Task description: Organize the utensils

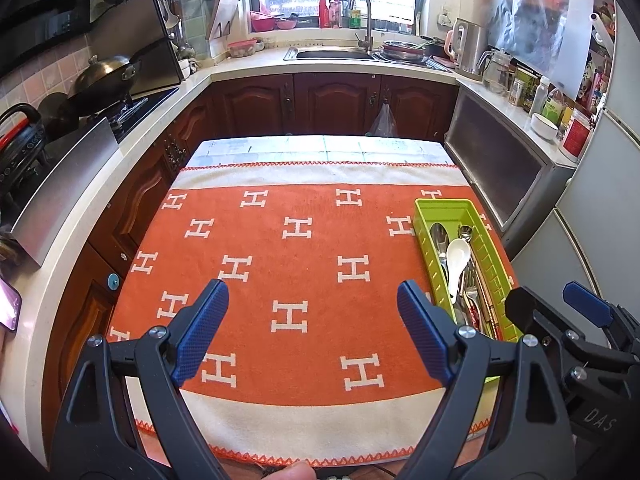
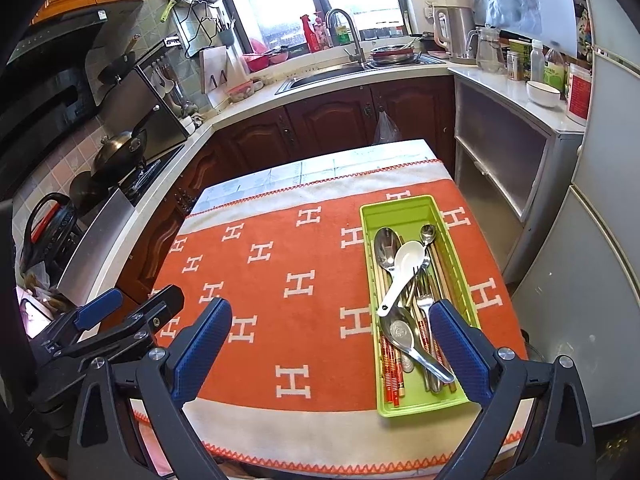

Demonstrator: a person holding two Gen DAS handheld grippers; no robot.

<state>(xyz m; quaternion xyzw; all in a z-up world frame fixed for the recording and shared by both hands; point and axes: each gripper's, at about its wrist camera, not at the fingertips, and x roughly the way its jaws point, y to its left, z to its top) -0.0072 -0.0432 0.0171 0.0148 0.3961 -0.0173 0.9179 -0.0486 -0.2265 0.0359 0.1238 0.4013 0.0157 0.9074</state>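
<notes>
**Both grippers open above table; utensils in tray**

I hold the left gripper (image 1: 312, 332) with its jaws spread wide and empty, above the orange towel (image 1: 280, 272). My right gripper (image 2: 332, 344) is likewise spread apart, gripping nothing. The green tray (image 2: 370, 280) lies on the towel at 1 o'clock in the right wrist view. Inside it I see a white spoon (image 2: 402, 272), metal spoons (image 2: 386, 250), forks (image 2: 422, 300) and red chopsticks (image 2: 390, 368), piled together.

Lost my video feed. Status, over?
Both hand-held grippers, left and right, open, empty. Utensils jumbled in green tray. Nothing in the way.
</notes>
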